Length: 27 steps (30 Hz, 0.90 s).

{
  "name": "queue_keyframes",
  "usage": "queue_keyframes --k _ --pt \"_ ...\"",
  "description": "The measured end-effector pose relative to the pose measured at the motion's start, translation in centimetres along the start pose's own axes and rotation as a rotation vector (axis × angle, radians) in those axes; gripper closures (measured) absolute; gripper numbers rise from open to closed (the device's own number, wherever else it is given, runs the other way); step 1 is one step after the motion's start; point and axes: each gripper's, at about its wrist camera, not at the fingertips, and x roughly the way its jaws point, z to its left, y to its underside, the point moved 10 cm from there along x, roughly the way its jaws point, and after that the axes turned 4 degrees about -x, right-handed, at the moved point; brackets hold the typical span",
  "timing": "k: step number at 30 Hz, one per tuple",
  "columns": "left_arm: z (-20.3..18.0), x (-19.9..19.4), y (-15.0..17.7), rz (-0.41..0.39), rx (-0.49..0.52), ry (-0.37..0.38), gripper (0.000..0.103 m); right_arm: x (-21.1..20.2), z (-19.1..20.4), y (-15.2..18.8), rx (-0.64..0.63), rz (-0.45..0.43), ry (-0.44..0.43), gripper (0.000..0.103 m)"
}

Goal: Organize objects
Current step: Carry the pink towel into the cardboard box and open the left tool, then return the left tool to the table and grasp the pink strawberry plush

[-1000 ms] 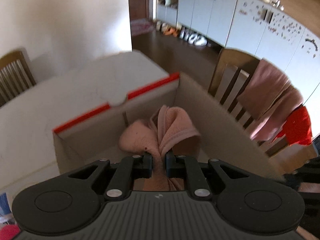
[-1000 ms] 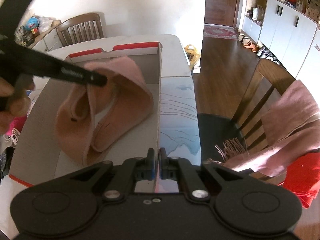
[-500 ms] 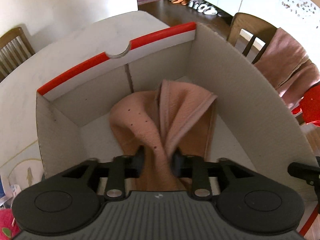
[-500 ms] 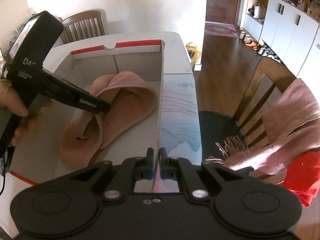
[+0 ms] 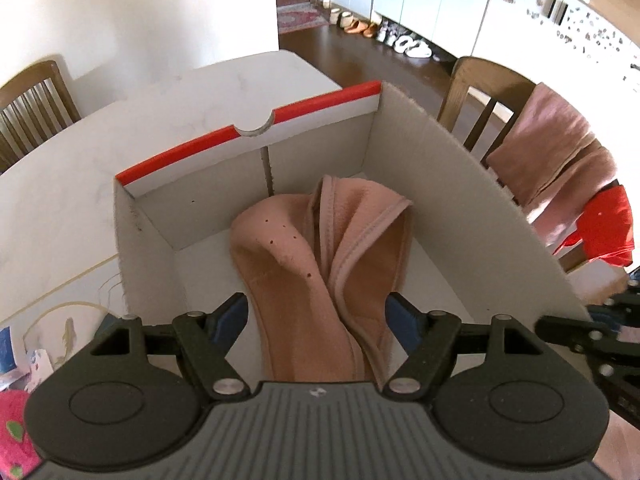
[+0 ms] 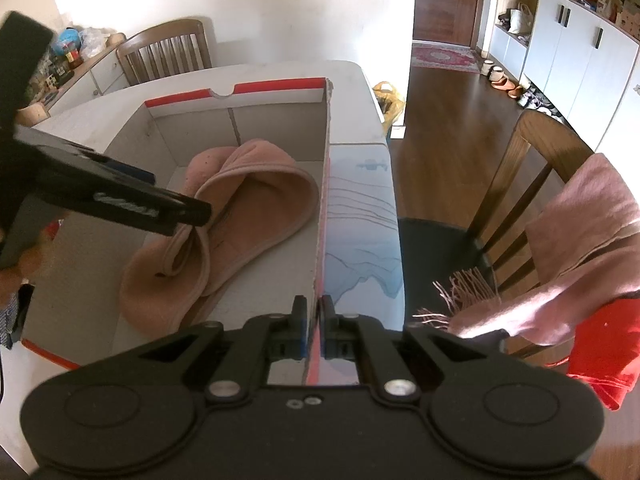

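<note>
A pair of pink slippers (image 5: 320,264) lies inside an open white cardboard box (image 5: 460,184) with a red rim. My left gripper (image 5: 318,316) is open, its jaws wide on either side of the slippers' near end, just above them. In the right wrist view the slippers (image 6: 240,216) lie in the box (image 6: 276,292) and the left gripper's fingers (image 6: 160,208) hang over them. My right gripper (image 6: 314,328) is shut on the box's right wall at its near end.
The box stands on a white table (image 5: 80,168). A wooden chair (image 6: 532,184) draped with a pink scarf (image 6: 580,248) and a red cloth (image 6: 604,352) stands at the right. Another chair (image 6: 168,48) stands behind the table. Pink clutter (image 5: 14,428) lies at lower left.
My left gripper lowered the slippers into the box, then opened and let them go. They now rest on the box floor. My right gripper kept its hold on the box wall.
</note>
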Motion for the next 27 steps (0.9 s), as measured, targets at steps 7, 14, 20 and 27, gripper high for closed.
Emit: queue_keyframes --k 7,14,20,27 --pt "-0.1 -4.4 0.0 -0.091 -0.023 0.033 0.028 -0.1 0.1 0.0 0.013 0.004 0.007 0.098" --pt "1.5 -9.3 0.9 -0.176 -0.051 0.053 0.026 -0.3 0.6 0.1 0.02 0.009 0.026 0.098" --pt "4.3 -11.6 2.4 -0.213 -0.074 0.041 0.017 -0.2 1.0 0.3 -0.001 0.015 0.048 0.098" --pt "9.7 -13.7 5.1 -0.242 -0.126 -0.008 0.007 0.0 0.9 0.4 0.011 0.022 0.075 0.099"
